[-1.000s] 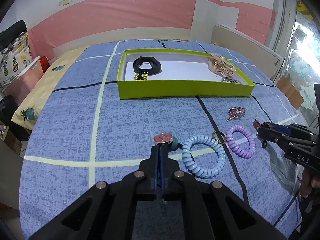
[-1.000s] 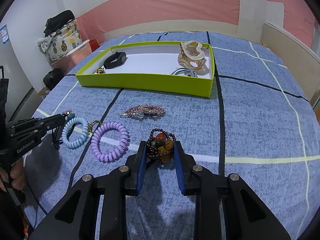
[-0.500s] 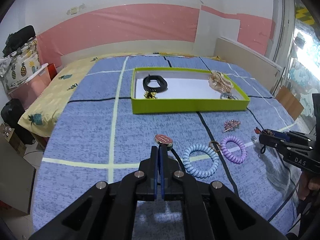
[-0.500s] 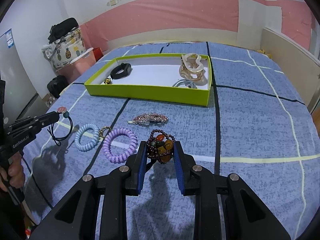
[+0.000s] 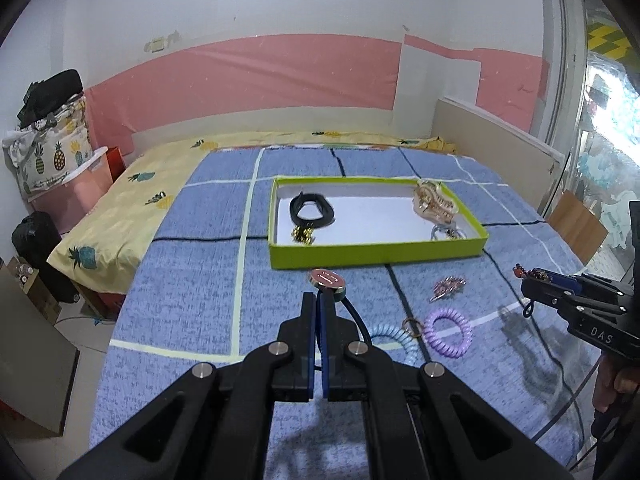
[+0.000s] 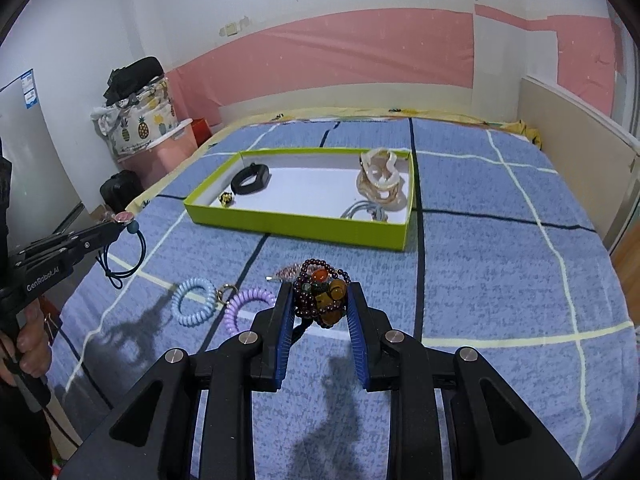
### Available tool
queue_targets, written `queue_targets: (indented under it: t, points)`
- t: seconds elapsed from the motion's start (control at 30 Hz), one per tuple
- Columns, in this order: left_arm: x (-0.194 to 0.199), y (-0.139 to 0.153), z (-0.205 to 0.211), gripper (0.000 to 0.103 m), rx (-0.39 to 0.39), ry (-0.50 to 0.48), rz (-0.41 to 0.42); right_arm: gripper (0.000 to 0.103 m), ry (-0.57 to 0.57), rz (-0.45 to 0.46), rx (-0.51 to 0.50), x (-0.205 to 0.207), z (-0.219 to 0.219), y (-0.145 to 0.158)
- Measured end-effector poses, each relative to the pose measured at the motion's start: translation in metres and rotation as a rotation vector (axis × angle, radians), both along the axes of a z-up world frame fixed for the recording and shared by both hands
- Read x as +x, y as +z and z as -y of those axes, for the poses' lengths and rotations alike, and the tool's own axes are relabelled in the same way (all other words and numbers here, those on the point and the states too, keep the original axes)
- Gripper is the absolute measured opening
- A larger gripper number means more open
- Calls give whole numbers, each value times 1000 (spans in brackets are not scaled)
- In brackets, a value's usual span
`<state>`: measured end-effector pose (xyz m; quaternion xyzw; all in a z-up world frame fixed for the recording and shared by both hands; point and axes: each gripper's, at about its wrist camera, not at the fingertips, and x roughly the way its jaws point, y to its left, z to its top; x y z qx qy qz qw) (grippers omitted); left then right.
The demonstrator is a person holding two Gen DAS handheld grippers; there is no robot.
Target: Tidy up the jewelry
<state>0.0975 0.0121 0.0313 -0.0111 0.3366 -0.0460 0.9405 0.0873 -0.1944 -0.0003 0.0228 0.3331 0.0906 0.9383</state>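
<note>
Our right gripper (image 6: pixel 319 300) clenches the dark beaded bracelet (image 6: pixel 322 297), and our left gripper (image 5: pixel 319 300) pinches the black hair tie with a pink disc (image 5: pixel 328 279). The shallow green cardboard box (image 5: pixel 376 255) lies straight ahead of both, its long side across; the left seems nearer.

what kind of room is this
Most likely a bedroom: the work surface is a bed with a blue checked blanket, a pineapple-print sheet beneath it, and a fabric storage bag against the wall.
</note>
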Motion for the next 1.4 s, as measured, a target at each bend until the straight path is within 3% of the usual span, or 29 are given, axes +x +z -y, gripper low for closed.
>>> queue_targets:
  t: [0.63,1.07,1.4]
  points:
    - [31,12,11,2,22,-34,19,27,34,34,-18,27,-10,20]
    - [94,17,3,2,-47,-78,10,27,64,18,-23,87,-16,23]
    - [140,-5,10,2,-65,-128,-48,27,61,-58,-26,142,-15,1]
